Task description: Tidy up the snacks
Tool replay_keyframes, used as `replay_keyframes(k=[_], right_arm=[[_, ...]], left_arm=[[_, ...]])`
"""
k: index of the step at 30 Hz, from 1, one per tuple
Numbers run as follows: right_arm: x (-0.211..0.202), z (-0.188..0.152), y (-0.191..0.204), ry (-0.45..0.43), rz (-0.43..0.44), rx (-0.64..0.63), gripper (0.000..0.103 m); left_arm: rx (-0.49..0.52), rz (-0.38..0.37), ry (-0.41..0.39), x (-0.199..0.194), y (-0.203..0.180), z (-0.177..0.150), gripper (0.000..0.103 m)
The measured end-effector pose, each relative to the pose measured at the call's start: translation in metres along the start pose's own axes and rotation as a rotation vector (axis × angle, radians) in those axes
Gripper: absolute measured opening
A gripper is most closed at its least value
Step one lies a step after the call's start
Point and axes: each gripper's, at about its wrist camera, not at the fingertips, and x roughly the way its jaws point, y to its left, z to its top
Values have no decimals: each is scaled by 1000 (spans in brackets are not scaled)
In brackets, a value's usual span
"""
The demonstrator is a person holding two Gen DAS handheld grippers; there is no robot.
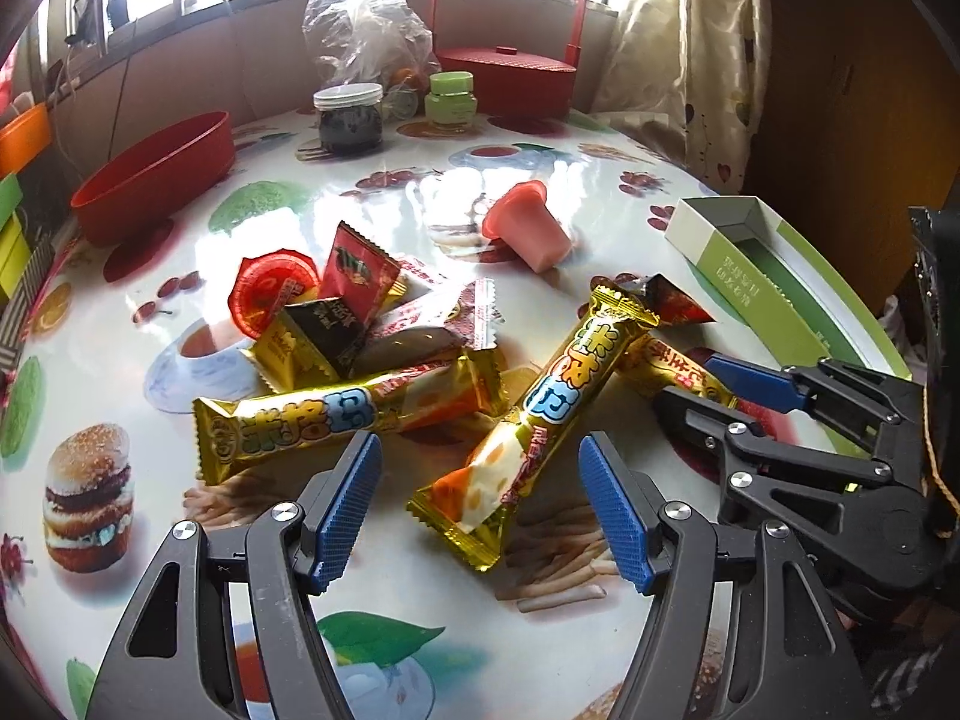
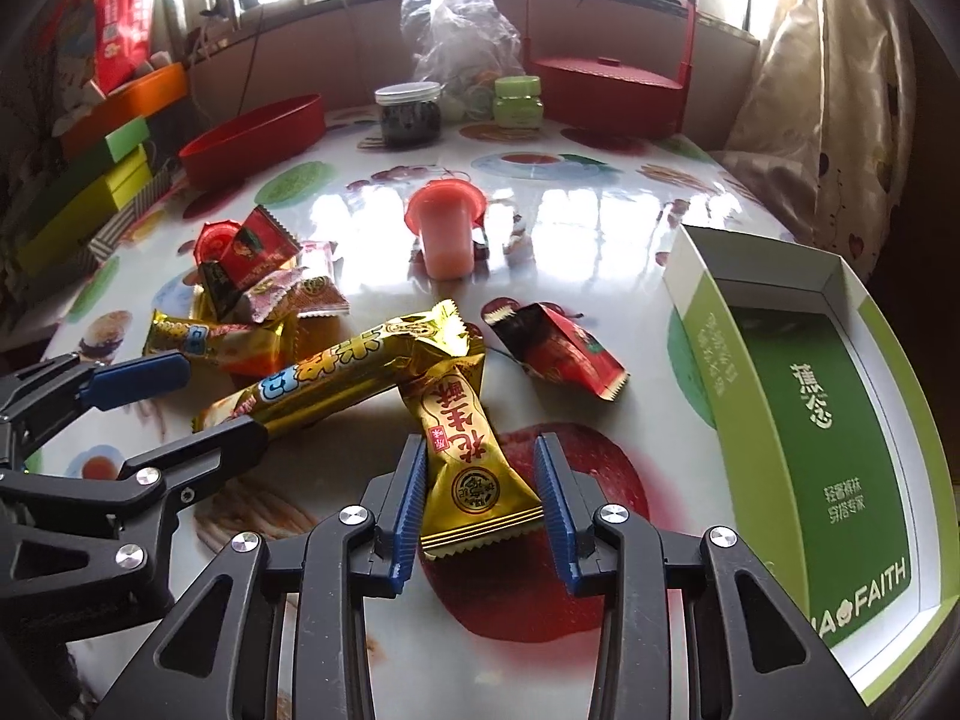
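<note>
One light, crinkly gold snack packet [image 2: 474, 468] sits gripped mid-body by the right hand-held gripper [image 2: 480, 492], probably slippery foil; left hand-held gripper [image 1: 480, 510] gapes empty.

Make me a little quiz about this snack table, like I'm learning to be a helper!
1. True or false: the green box has snacks in it.
2. What is between the right tool's pads? A) a gold candy B) a jar C) a red bowl
3. Fill in: the left tool is ___ (open or shut).

Key: 1 false, 2 A, 3 open.
</note>
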Motion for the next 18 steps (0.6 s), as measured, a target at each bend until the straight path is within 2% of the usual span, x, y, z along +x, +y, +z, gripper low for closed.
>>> replay_keyframes(k=[7,18], right_arm=[[2,-3,0,-9,-10,8,36],[1,-5,-2,-18,-18,13,37]], left_arm=[[-24,-15,54,11,-1,-2,69],[-25,14,35,8,-5,-7,69]])
